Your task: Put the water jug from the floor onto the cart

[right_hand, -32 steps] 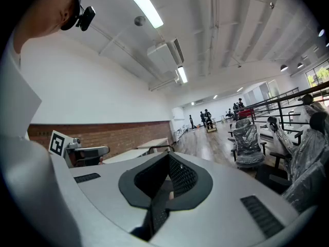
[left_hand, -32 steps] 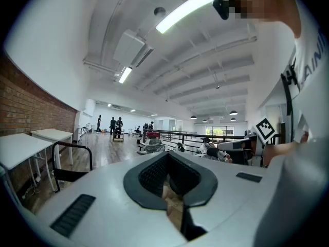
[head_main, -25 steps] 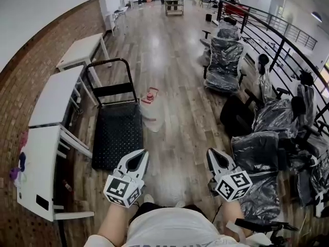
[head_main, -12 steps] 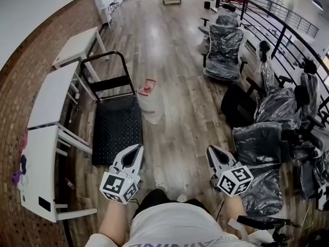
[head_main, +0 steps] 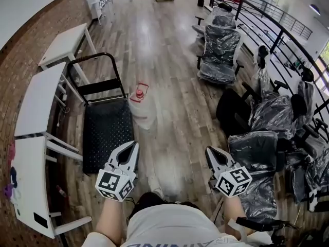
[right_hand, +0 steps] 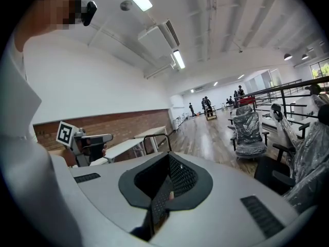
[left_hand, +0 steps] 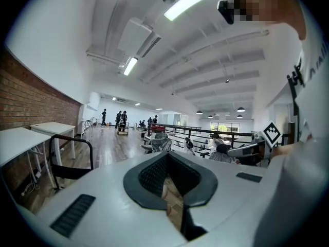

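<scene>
Both grippers are held low in front of the person, well short of the water jug [head_main: 141, 109], and neither touches anything. In the head view the left gripper [head_main: 132, 147] has its tips drawn together to a point. In the left gripper view its dark ribbed fingers [left_hand: 150, 175] meet at the far end and leave only a hollow between them. Nothing sits in that hollow; bare floor shows through it. The right gripper [head_main: 209, 152] is the same. In the right gripper view its fingers [right_hand: 181, 176] are closed tip to tip and hold nothing.

The water jug stands upright on the wooden floor [head_main: 169, 81], with a red cap and a red carrying handle on top. It is just beside the right edge of the cart [head_main: 105, 135], near the end with the upright black push handle. The cart's dark deck is bare. White tables [head_main: 36, 99] line the brick wall to the left of the cart, and plastic-wrapped chairs [head_main: 218, 55] stand to the right along the railing.
</scene>
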Motion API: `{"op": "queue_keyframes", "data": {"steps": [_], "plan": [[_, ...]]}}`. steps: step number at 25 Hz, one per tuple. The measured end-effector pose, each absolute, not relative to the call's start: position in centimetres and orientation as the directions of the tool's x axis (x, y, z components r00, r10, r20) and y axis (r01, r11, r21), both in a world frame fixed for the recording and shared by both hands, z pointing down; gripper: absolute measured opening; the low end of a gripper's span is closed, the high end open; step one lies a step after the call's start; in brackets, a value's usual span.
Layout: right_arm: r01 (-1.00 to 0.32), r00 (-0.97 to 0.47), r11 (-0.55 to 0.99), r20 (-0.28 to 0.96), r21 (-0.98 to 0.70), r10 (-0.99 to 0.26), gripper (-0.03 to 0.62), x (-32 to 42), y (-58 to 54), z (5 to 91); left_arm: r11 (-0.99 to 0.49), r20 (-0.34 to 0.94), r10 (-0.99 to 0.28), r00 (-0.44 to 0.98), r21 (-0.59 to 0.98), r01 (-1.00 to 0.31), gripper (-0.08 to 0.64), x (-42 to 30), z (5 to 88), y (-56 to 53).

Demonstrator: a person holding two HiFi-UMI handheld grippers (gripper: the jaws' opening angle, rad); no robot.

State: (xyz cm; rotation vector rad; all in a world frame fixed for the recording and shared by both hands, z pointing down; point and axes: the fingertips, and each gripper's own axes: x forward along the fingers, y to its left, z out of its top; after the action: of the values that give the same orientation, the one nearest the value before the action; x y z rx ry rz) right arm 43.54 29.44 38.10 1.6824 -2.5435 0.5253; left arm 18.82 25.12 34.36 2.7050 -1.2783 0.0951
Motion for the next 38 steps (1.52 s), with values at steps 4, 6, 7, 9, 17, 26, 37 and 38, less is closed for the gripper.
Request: {"op": "queue_keyframes", "data": {"steps": [4, 6, 7, 9, 17, 26, 37, 38], "plan": [[-0.892, -0.436, 0.377, 0.256, -0.248, -0.863, 0.005, 40.7, 24.8, 38.7, -0.612, 0.133, -0.768, 0.626, 0.135, -0.779, 0.0, 16.9, 35.2, 20.8], [-0.89, -0.444, 0.386, 0.271, -0.242, -0.854, 0.005, 39.3, 22.8, 38.8, -0.591, 0.136, -0.779, 0.612, 0.167, -0.79, 0.0, 15.2, 35.7, 18.8], [-0.891, -0.445, 0.388, 0.275, -0.236, -0.852, 0.005, 38.6, 21.8, 38.7, -0.579, 0.142, -0.786, 0.602, 0.171, -0.797, 0.0, 14.3, 35.9, 17.8], [-0.894, -0.442, 0.39, 0.279, -0.222, -0.853, 0.005, 37.4, 19.8, 38.4, -0.566, 0.16, -0.795, 0.585, 0.149, -0.811, 0.0, 12.6, 36.6, 16.1], [-0.865, -0.497, 0.446, 0.284, -0.229, -0.82, 0.005, 32.1, 13.5, 38.5, -0.529, 0.191, -0.81, 0.555, 0.17, -0.831, 0.0, 8.3, 38.6, 11.8], [-0.836, -0.548, 0.504, 0.273, -0.217, -0.791, 0.005, 29.9, 6.7, 38.6, -0.469, 0.177, -0.849, 0.497, 0.178, -0.865, 0.0, 6.0, 38.4, 6.9], [-0.757, -0.651, 0.606, 0.204, -0.245, -0.731, 0.005, 31.0, -5.8, 37.5, -0.383, 0.175, -0.896, 0.409, 0.164, -0.909, 0.0, 7.9, 36.1, -2.4], [-0.749, -0.661, 0.617, 0.208, -0.242, -0.721, 0.005, 31.3, -6.9, 37.7, -0.368, 0.176, -0.902, 0.395, 0.164, -0.915, 0.0, 8.2, 36.0, -3.4]]}}
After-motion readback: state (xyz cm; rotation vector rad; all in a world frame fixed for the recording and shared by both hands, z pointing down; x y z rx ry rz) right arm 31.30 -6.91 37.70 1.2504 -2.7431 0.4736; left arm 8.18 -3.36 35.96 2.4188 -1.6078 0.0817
